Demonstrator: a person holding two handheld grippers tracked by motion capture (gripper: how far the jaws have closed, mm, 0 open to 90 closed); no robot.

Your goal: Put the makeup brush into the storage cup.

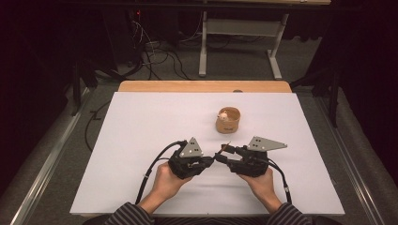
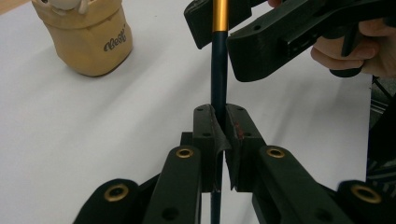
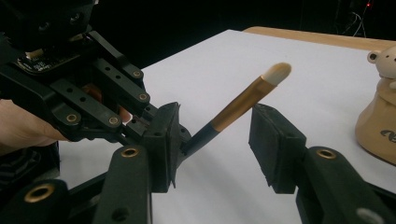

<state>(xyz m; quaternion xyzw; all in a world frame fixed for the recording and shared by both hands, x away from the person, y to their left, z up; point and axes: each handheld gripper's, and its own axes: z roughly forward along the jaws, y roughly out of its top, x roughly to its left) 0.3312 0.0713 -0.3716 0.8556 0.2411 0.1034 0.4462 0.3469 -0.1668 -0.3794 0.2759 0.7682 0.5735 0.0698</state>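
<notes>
A slim brush with a dark handle, gold ferrule and cream tip sticks out from my left gripper, which is shut on the handle. In the high view both grippers meet near the table's front middle, the left gripper pointing right and the right gripper pointing left. My right gripper stands open with the brush between its pads; the right pad is clearly apart from it, and the ferrule passes between its two jaws in the left gripper view.
A tan cup with a small bear figure in it stands behind the grippers, right of centre. It also appears as the tan cup and the tan cup. The white sheet covers the table; a wooden edge runs along the back.
</notes>
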